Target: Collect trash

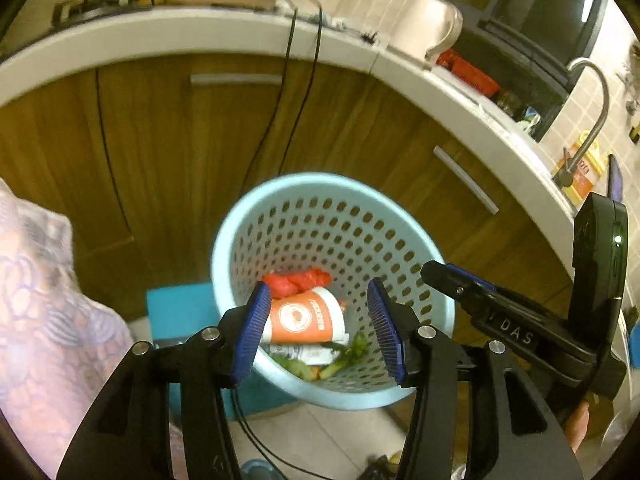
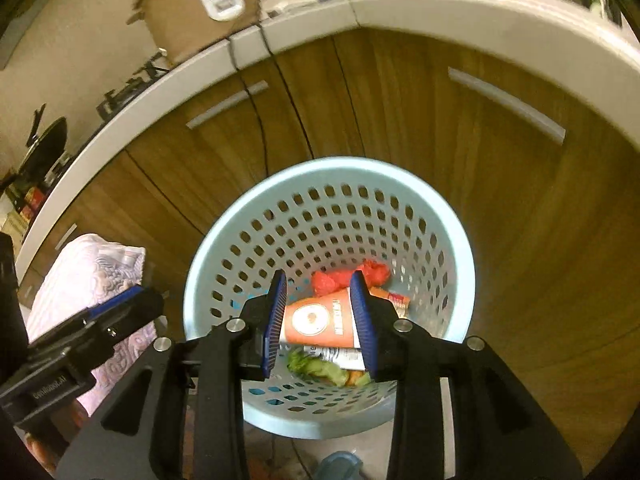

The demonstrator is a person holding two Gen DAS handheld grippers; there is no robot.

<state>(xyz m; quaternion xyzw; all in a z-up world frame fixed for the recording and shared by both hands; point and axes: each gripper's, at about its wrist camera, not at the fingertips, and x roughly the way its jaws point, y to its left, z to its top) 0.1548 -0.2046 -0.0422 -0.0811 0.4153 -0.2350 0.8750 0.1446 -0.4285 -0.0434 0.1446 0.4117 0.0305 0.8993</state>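
Orange cup sideways in basket

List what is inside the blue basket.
Inside the blue basket: an orange paper cup on its side, a red crumpled bag, green vegetable scraps and a printed wrapper. Whatever lies beneath them is covered.
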